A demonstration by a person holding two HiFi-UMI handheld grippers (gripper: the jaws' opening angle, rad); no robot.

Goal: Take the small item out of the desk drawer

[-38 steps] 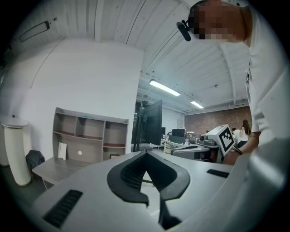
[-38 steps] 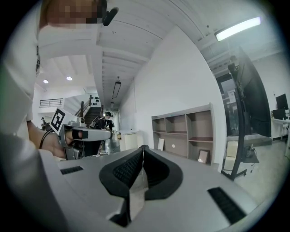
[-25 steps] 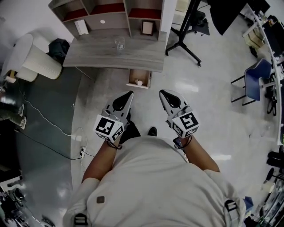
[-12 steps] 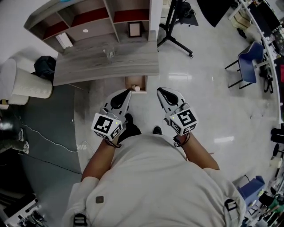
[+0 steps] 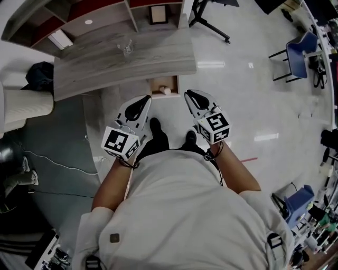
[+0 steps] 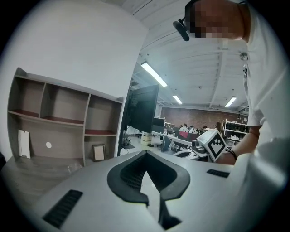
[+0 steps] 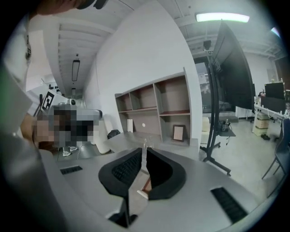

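Under the grey wooden desk (image 5: 121, 63), the small drawer (image 5: 160, 83) stands pulled out, with a small white item (image 5: 166, 90) lying at its front right. My left gripper (image 5: 147, 98) hangs just left of the drawer and a little short of it, its jaws meeting at the tips with nothing between them. My right gripper (image 5: 188, 94) is just right of the drawer, jaws together and empty. The left gripper view looks past the shut left gripper (image 6: 146, 153) at the shelf unit (image 6: 68, 122). Over the shut right gripper (image 7: 144, 149), the right gripper view shows the desk top.
A clear glass (image 5: 125, 48) stands on the desk, and a picture frame (image 5: 157, 13) sits in the shelf unit behind. A white cylindrical thing (image 5: 24, 105) and a dark bag (image 5: 39, 74) lie to the left. A black stand's legs (image 5: 208, 21) and a blue chair (image 5: 298, 55) are on the right.
The person has stepped toward the desk. Both grippers have come forward and down, and now flank the open drawer. Their jaws look the same throughout.
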